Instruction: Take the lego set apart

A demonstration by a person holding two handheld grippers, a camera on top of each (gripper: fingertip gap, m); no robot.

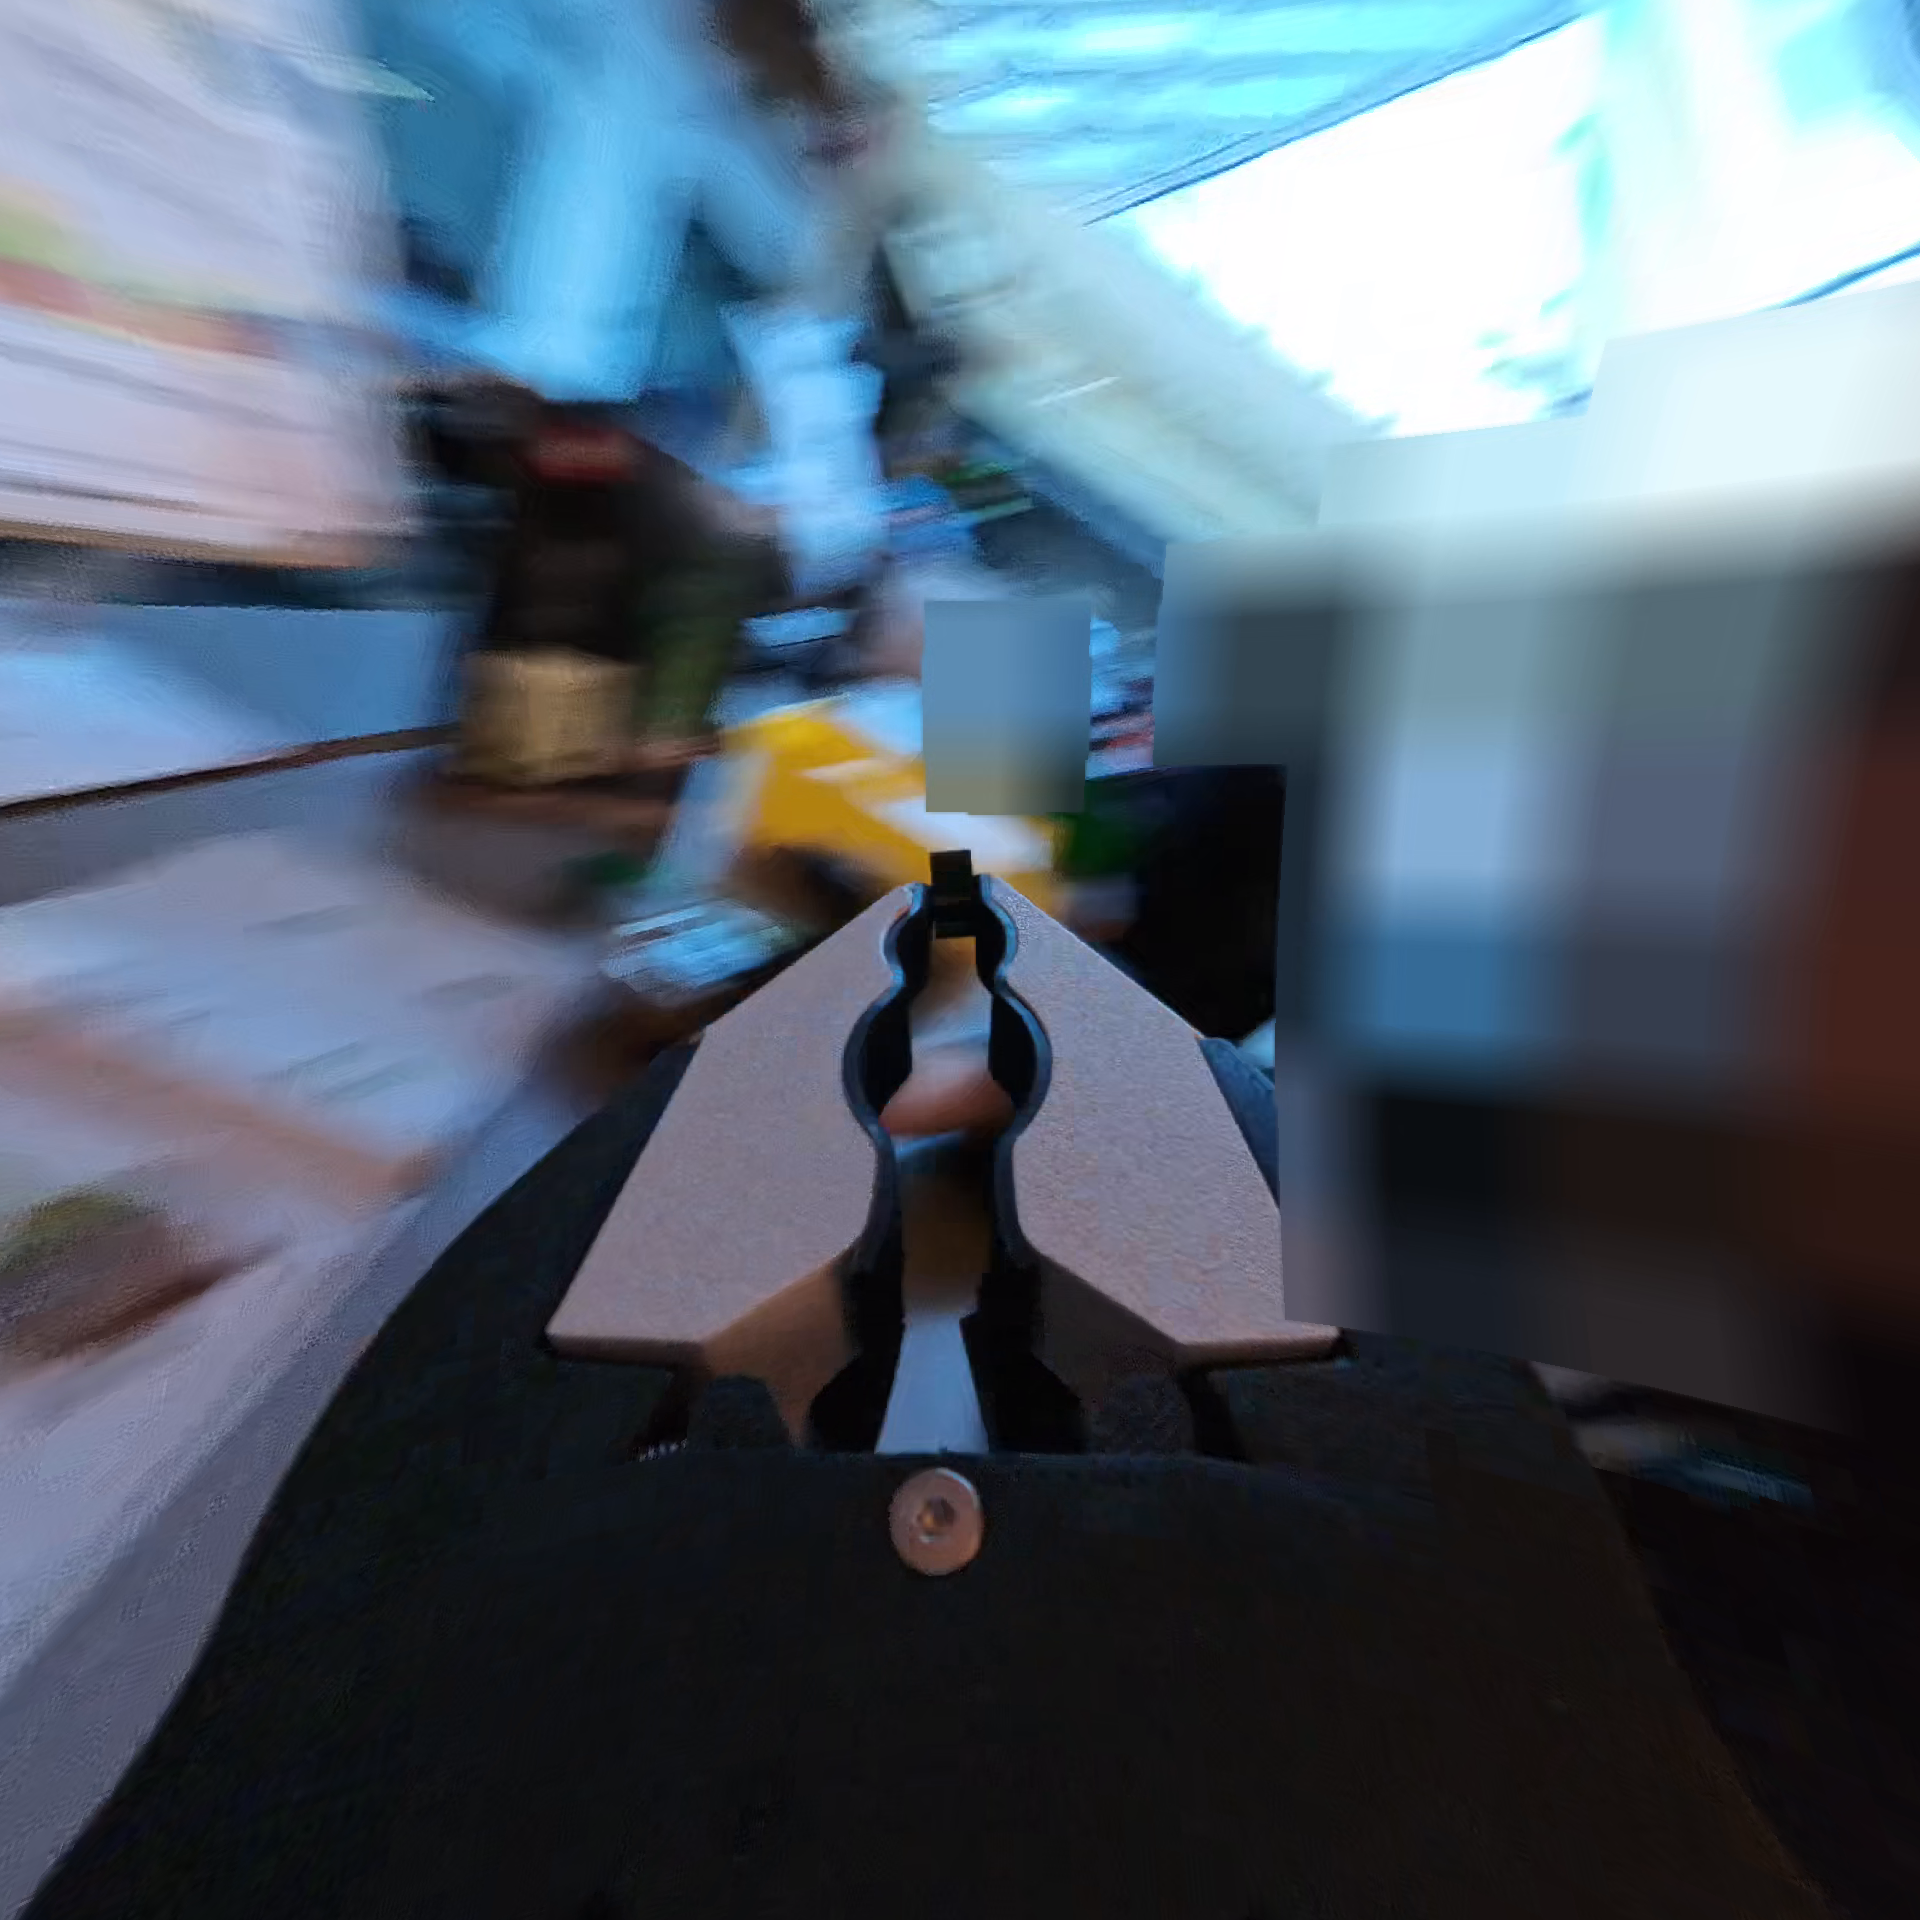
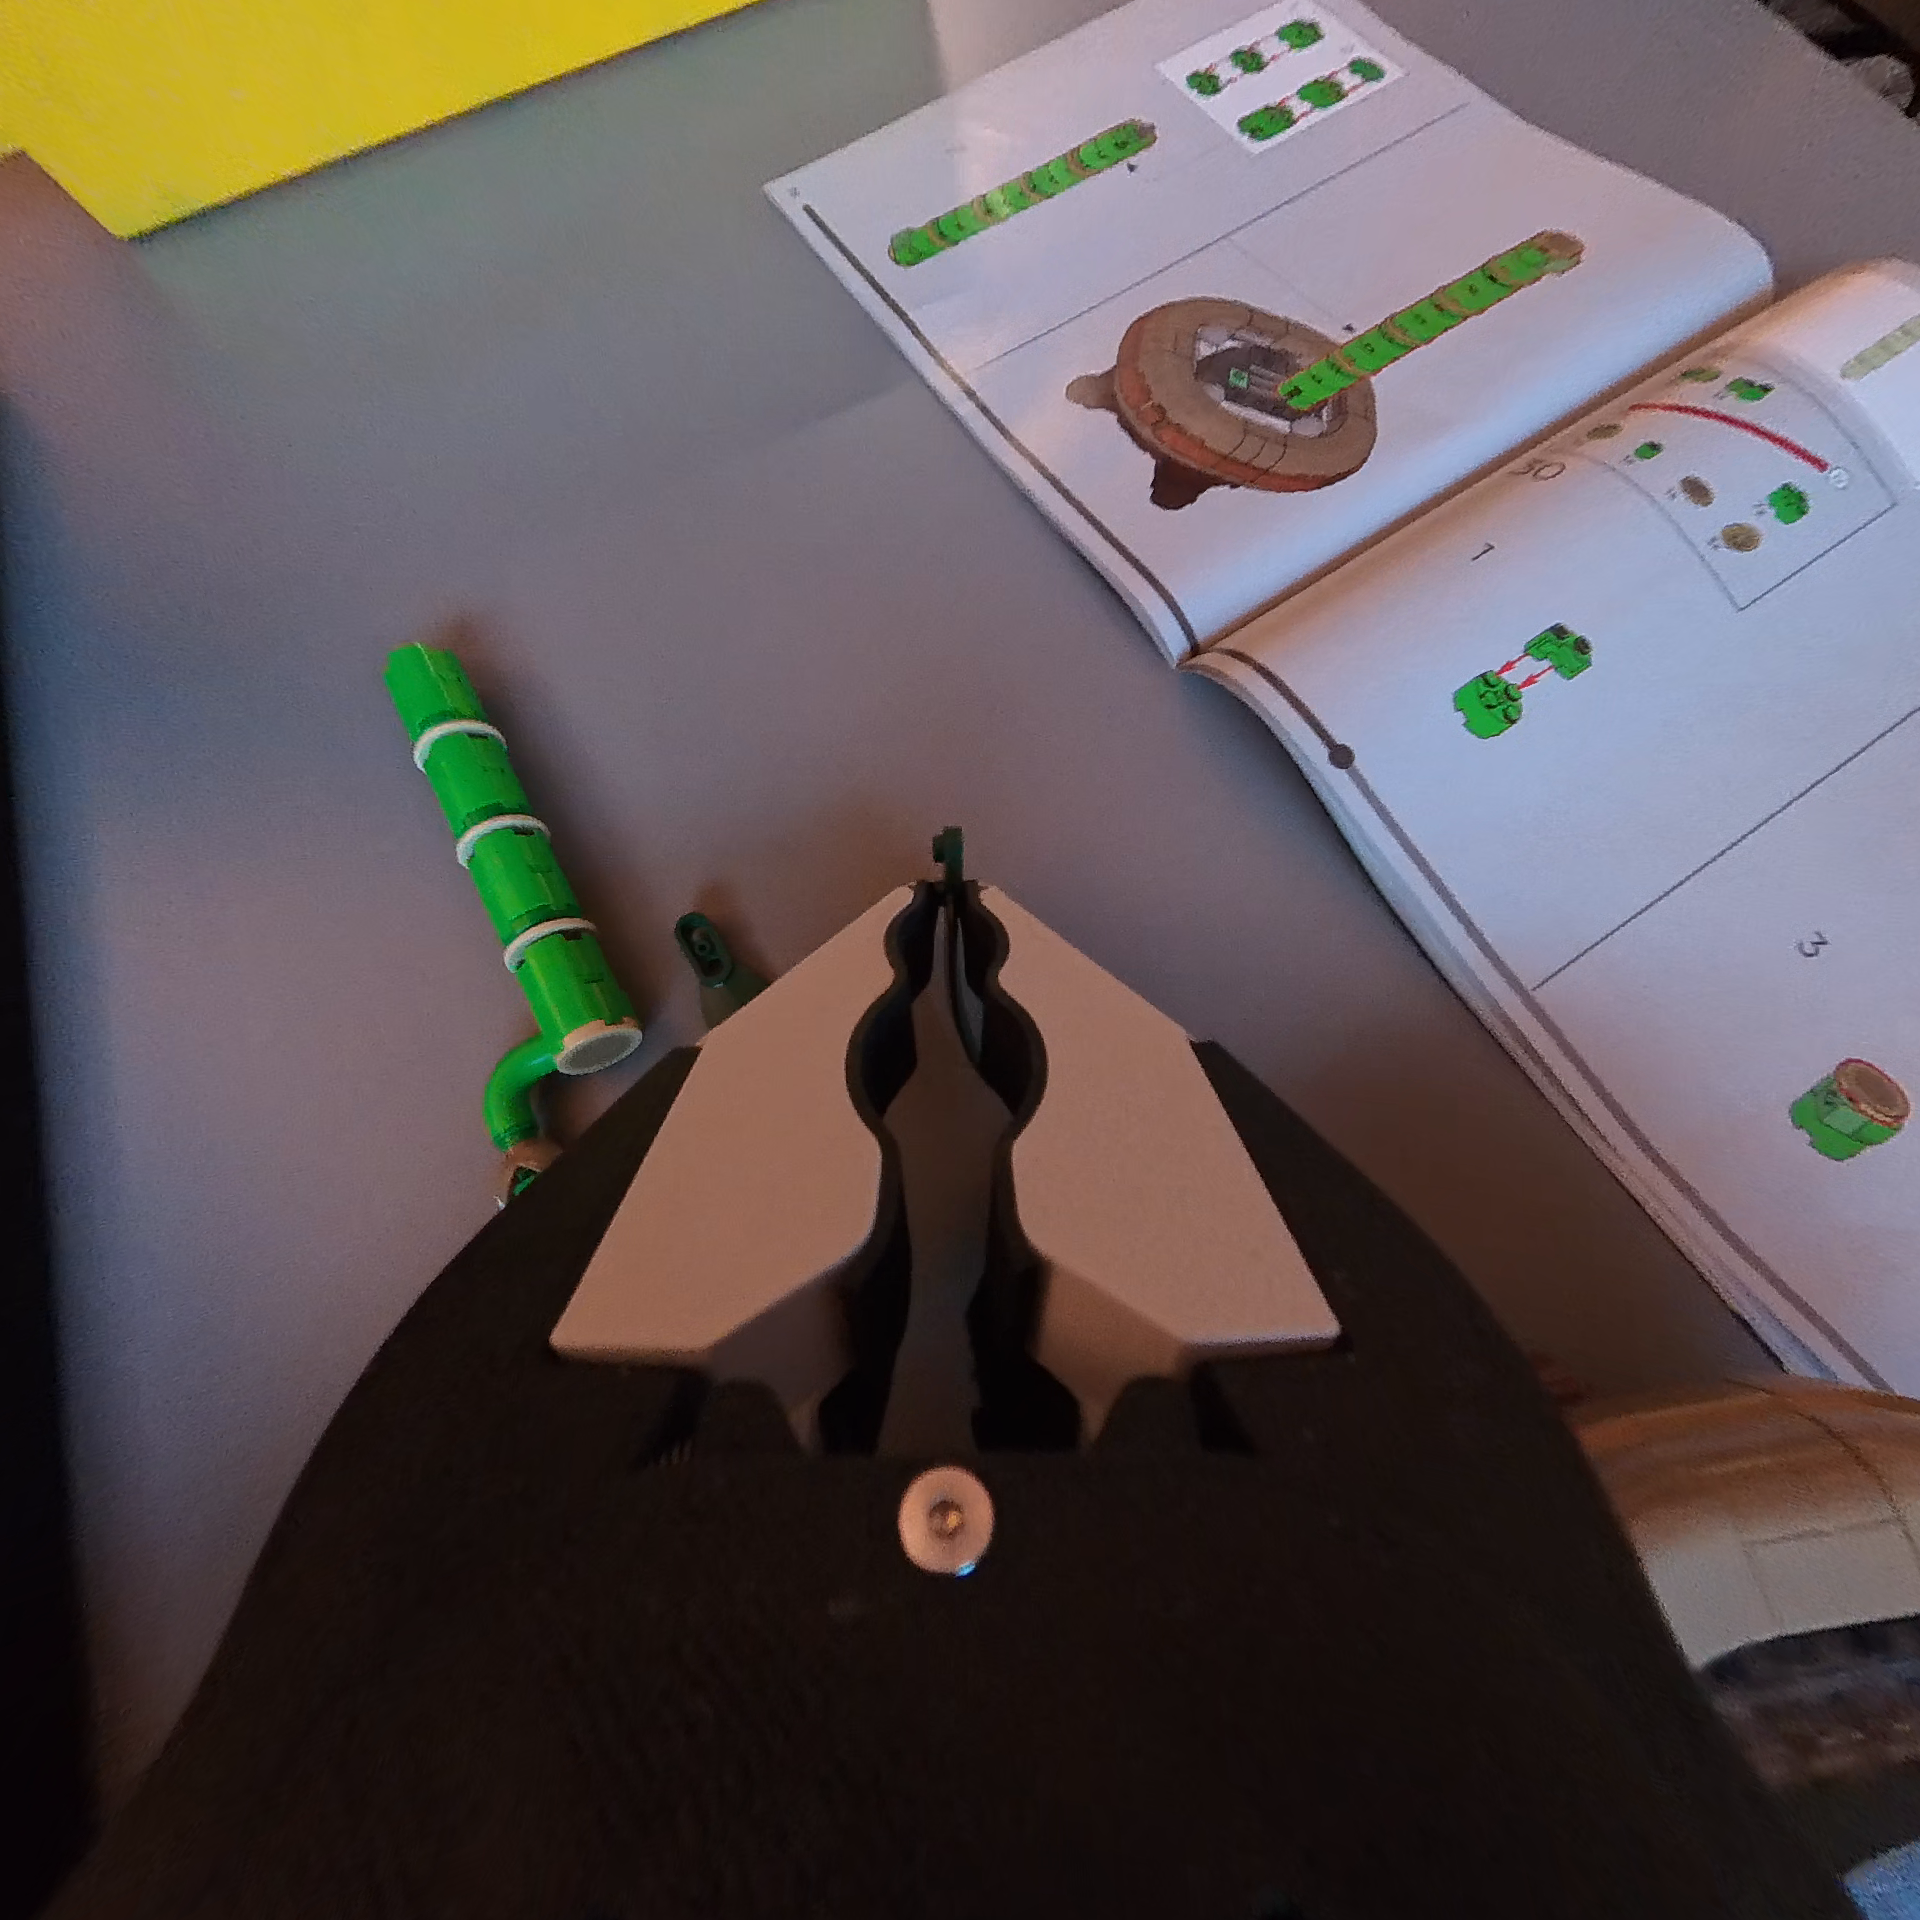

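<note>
In the right wrist view a bright green lego stalk (image 2: 506, 852) with white rings lies on the grey table, with a curved green piece (image 2: 511, 1099) at its near end. A small dark green piece (image 2: 704, 948) lies beside it. My right gripper (image 2: 948, 854) is shut on a thin dark green lego piece (image 2: 950, 840) that sticks out past the tips, above the table right of the stalk. In the blurred left wrist view my left gripper (image 1: 952, 885) is shut on a small dark lego piece (image 1: 951, 871), held up in the air.
An open instruction booklet (image 2: 1455, 499) lies on the table at the right. A yellow sheet (image 2: 260, 83) lies at the far left. A tan rounded object (image 2: 1766, 1507) shows at the right edge. The left wrist view shows a blurred room and a yellow box (image 1: 821, 790).
</note>
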